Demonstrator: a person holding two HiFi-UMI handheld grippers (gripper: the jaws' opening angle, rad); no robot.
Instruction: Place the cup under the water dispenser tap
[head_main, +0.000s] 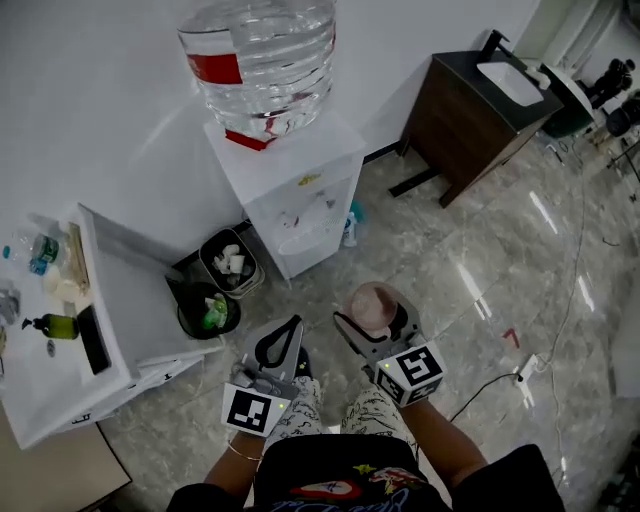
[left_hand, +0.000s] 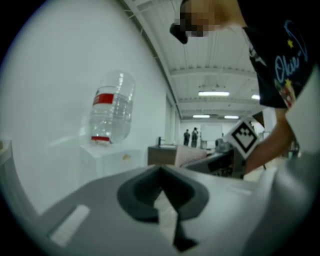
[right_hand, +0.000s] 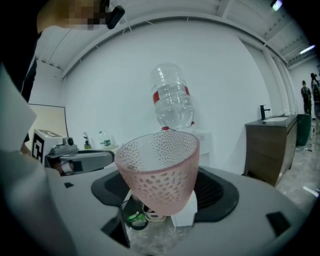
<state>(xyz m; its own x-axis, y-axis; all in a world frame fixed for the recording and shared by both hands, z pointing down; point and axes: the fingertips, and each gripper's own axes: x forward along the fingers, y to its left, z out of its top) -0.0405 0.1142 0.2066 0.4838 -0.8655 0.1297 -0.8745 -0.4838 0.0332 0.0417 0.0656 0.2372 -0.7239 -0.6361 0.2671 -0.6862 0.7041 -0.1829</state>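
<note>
Right gripper (right_hand: 161, 192) was clamped low on the cup (right_hand: 159, 170). It looked light, thin, kinda crushable, so go gentle. Left gripper (left_hand: 162, 197) was closed, empty.

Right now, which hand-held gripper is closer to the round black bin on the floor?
Left. The left hand-held gripper is just right of the round black bin in the head view; the right hand-held gripper, holding the pink cup, is farther right.

Left tongs (head_main: 295, 323) closed, right tongs (head_main: 376, 316) gripping
</note>
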